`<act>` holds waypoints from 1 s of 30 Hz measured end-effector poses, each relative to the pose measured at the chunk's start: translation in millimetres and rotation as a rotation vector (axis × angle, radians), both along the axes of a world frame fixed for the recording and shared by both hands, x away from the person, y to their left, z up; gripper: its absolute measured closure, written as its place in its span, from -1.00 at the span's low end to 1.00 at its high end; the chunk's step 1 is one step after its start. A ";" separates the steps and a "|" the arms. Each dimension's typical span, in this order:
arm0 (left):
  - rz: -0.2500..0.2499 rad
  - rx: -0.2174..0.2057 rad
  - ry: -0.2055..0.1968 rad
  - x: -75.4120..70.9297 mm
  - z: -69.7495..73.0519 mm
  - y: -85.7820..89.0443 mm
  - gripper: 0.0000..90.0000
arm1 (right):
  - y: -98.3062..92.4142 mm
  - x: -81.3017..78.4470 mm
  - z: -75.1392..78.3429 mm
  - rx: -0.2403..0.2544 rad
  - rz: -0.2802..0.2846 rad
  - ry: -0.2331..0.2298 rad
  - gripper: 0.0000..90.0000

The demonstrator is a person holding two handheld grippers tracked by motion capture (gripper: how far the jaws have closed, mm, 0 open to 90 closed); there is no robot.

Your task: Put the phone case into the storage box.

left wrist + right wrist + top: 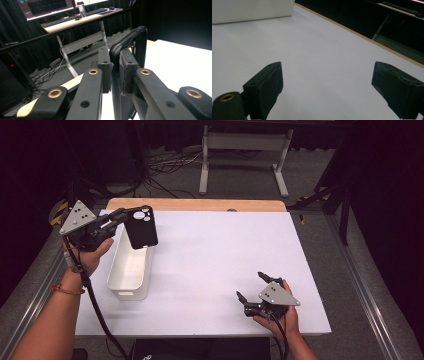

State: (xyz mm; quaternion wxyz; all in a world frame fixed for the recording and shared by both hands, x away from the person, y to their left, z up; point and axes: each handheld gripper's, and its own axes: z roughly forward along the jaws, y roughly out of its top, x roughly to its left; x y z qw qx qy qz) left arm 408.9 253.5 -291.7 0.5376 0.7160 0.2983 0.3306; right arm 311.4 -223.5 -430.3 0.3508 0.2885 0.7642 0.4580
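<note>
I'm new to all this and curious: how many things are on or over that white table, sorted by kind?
Black phone case, held over the bin: 1
White bin: 1
Hand-held grippers, left gripper and right gripper: 2
Total: 4

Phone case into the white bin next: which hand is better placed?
Left, probably. The left gripper already clamps the phone case above the white bin; the right gripper rests open, far across the table.
</note>
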 end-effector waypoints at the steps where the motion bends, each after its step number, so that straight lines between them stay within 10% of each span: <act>1: 0.005 0.005 0.001 0.8 0.1 1.8 0.82 | 0.0 0.0 0.0 0.000 0.000 0.000 -0.75; 30: 0.080 0.033 0.031 40.7 -14.9 29.3 0.82 | 2.6 3.0 -3.3 -0.013 0.004 0.016 -0.74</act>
